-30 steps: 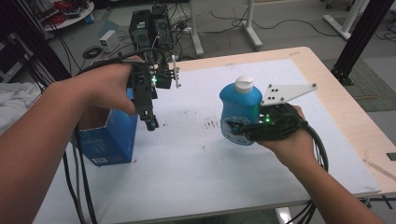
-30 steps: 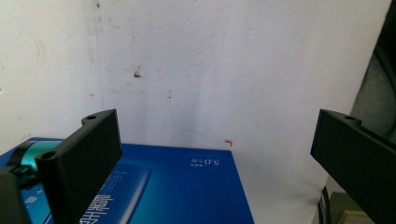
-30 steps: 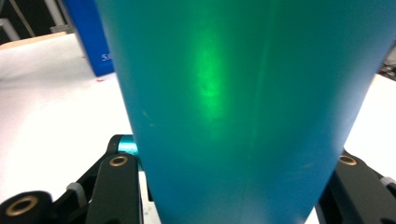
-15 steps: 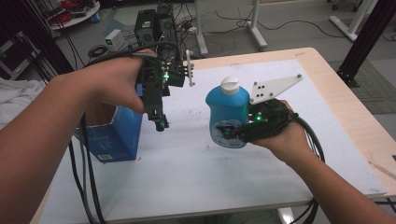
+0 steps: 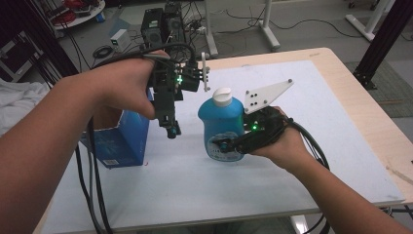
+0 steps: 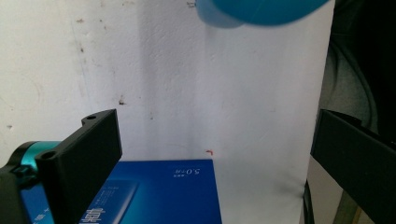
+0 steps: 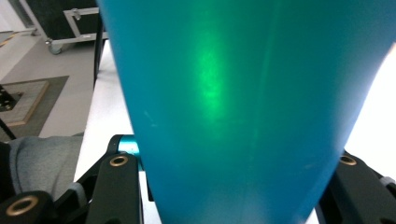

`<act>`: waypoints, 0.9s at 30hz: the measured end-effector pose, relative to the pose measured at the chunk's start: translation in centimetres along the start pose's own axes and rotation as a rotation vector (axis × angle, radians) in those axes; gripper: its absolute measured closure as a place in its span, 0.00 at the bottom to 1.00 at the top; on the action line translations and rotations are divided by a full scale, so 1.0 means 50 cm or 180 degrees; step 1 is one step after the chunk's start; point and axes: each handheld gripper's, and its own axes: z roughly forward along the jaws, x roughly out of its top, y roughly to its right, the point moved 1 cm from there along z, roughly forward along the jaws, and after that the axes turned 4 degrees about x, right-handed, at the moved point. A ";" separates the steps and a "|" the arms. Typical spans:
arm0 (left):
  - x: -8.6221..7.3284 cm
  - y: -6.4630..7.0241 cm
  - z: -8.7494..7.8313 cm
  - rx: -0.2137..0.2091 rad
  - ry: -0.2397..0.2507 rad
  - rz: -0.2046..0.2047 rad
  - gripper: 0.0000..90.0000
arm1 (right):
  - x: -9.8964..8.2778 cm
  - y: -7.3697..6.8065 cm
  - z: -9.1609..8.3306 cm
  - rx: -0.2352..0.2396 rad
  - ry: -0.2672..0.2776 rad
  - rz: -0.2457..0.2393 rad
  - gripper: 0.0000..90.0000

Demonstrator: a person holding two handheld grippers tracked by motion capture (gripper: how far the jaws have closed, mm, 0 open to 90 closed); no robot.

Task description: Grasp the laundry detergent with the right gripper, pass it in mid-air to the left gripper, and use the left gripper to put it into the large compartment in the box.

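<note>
Bottle: the blue bottle [image 5: 221,127] with a white cap [image 5: 223,96] is clamped low on its body between the jaws of the right tongs [image 5: 229,146], upright and seemingly lifted off the table [image 5: 311,97].
Right tongs: grasping the bottle.
Left tongs: the left tongs [image 5: 171,130] hang released, jaws wide apart, just left of the bottle.
Box: an open blue carton [image 5: 122,139] stands below and left of the left tongs.
Progress: pick-up done; judging by the layout, moving the bottle to the carton remains.
</note>
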 end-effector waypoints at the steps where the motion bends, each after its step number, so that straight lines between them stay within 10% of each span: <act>1: 0.001 0.001 -0.001 0.0003 0.0001 0.0006 0.02 | 0.000 0.000 0.004 0.0018 0.0004 -0.0003 0.51; 27: 0.033 0.044 -0.018 0.0002 0.0067 0.0200 0.02 | 0.036 -0.009 0.103 0.0295 0.0019 -0.0165 0.51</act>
